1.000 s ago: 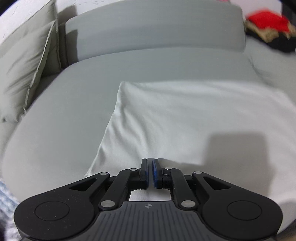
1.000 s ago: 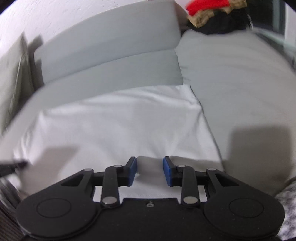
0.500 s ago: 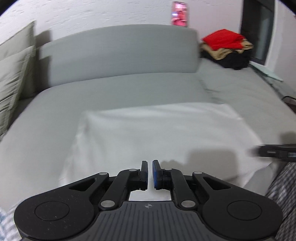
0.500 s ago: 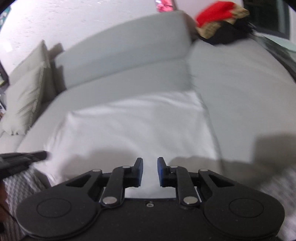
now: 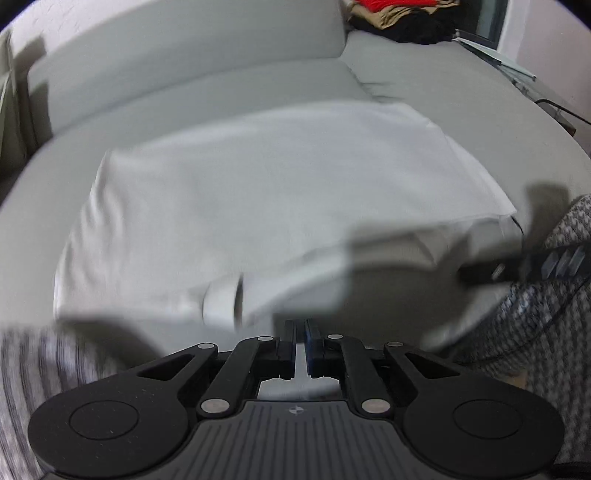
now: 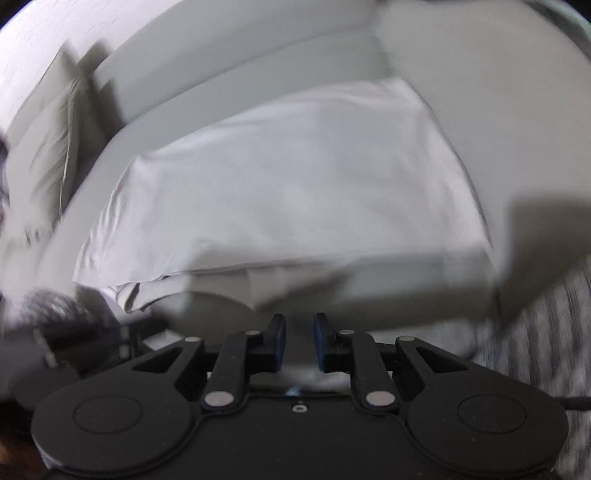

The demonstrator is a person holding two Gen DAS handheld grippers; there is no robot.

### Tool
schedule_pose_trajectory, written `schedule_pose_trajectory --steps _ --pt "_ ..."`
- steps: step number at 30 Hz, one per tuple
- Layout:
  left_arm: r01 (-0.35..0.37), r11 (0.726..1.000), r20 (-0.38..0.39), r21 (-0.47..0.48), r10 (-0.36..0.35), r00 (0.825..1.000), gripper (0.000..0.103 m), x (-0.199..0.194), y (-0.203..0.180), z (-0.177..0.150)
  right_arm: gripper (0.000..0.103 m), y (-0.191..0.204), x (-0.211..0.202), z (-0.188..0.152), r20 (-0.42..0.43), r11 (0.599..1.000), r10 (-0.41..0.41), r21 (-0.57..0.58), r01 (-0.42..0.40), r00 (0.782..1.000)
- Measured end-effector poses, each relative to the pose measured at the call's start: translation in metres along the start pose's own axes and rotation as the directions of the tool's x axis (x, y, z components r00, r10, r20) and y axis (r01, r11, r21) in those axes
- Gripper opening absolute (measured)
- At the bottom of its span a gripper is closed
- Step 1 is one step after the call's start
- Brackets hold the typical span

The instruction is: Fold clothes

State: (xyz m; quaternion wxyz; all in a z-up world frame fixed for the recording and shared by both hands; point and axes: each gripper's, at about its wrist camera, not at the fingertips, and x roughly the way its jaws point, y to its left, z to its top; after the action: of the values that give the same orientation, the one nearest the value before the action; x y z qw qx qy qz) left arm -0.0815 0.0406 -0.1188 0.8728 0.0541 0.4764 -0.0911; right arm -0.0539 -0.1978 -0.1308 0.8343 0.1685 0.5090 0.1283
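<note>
We've pulled both grippers back off the white garment [image 5: 280, 192]: left gripper [image 5: 300, 328] nearly pinched together w/ nothing between, right gripper [image 6: 299, 323] slightly spread; the garment lies flat on the sofa [image 5: 184, 85], near edge overhanging

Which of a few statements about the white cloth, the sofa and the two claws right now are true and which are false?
1. The white cloth lies spread on the grey sofa. True.
2. The left claw is clamped on the cloth. False: its jaws are nearly together with nothing between them, short of the cloth's near edge.
3. The right claw is open and empty. True.
4. The pile of clothes sits on the white cloth. False: it sits at the sofa's far end, apart from the cloth.
5. A cushion leans at the sofa's left end in the right wrist view. True.
</note>
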Motion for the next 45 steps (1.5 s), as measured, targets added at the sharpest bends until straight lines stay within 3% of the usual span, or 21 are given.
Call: schedule_pose_trajectory --steps 1,3,5,6,11,14,17,20,24,28,32,38,40,45 --pt "-0.009 0.999 0.013 -0.033 0.009 1.000 0.010 -0.004 0.005 -0.002 0.019 -0.009 -0.008 -0.001 0.011 0.998 0.022 0.051 -0.023 1.000" --pt "-0.034 0.996 0.054 -0.088 0.039 0.998 0.011 -0.014 0.014 0.001 0.044 -0.027 -0.025 0.001 0.114 0.985 0.072 0.151 -0.089 0.991" --pt "-0.050 0.991 0.083 -0.127 0.061 0.995 0.022 -0.023 0.021 0.007 0.058 -0.046 -0.042 0.004 0.218 0.956 0.110 0.242 -0.163 0.970" --pt "-0.053 0.989 0.089 -0.137 0.065 0.994 0.023 -0.025 0.023 0.011 0.058 -0.055 -0.046 0.005 0.250 0.935 0.116 0.298 -0.191 0.961" --pt "-0.050 0.985 0.109 -0.163 0.068 0.992 0.029 -0.032 0.020 0.030 0.057 -0.095 -0.041 0.001 0.289 0.802 0.212 0.494 -0.335 0.933" --pt "-0.025 0.989 0.106 -0.148 0.041 0.994 0.029 -0.024 0.007 0.036 0.043 -0.103 -0.022 -0.004 0.254 0.725 0.319 0.555 -0.408 0.913" --pt "-0.018 0.990 0.100 -0.137 0.031 0.995 0.030 -0.018 0.002 0.038 0.042 -0.106 -0.002 -0.009 0.210 0.695 0.346 0.597 -0.400 0.914" --pt "-0.019 0.991 0.092 -0.136 0.032 0.995 0.030 -0.015 0.001 0.037 0.042 -0.107 0.005 -0.015 0.190 0.690 0.336 0.618 -0.378 0.923" --pt "-0.021 0.991 0.081 -0.134 0.032 0.996 0.030 -0.011 0.000 0.036 0.042 -0.110 0.018 -0.016 0.220 0.672 0.342 0.623 -0.401 0.914" --pt "-0.023 0.991 0.073 -0.135 0.033 0.997 0.030 -0.007 -0.001 0.035 0.042 -0.115 0.030 -0.020 0.261 0.635 0.356 0.637 -0.437 0.897" --pt "-0.026 0.990 0.067 -0.140 0.036 0.997 0.030 -0.004 0.000 0.036 0.042 -0.121 0.035 -0.023 0.322 0.569 0.403 0.644 -0.510 0.857" --pt "-0.033 0.988 0.066 -0.151 0.043 0.997 0.030 -0.004 0.004 0.035 0.037 -0.125 0.043 -0.029 0.352 0.489 0.449 0.672 -0.556 0.821" --pt "-0.034 0.987 0.070 -0.160 0.045 0.997 0.030 -0.004 0.007 0.035 0.035 -0.128 0.043 -0.028 0.377 0.485 0.435 0.667 -0.565 0.818" --pt "-0.044 0.981 0.081 -0.189 0.060 0.995 0.030 -0.006 0.021 0.034 0.034 -0.141 0.040 -0.021 0.457 0.495 0.305 0.673 -0.549 0.835"
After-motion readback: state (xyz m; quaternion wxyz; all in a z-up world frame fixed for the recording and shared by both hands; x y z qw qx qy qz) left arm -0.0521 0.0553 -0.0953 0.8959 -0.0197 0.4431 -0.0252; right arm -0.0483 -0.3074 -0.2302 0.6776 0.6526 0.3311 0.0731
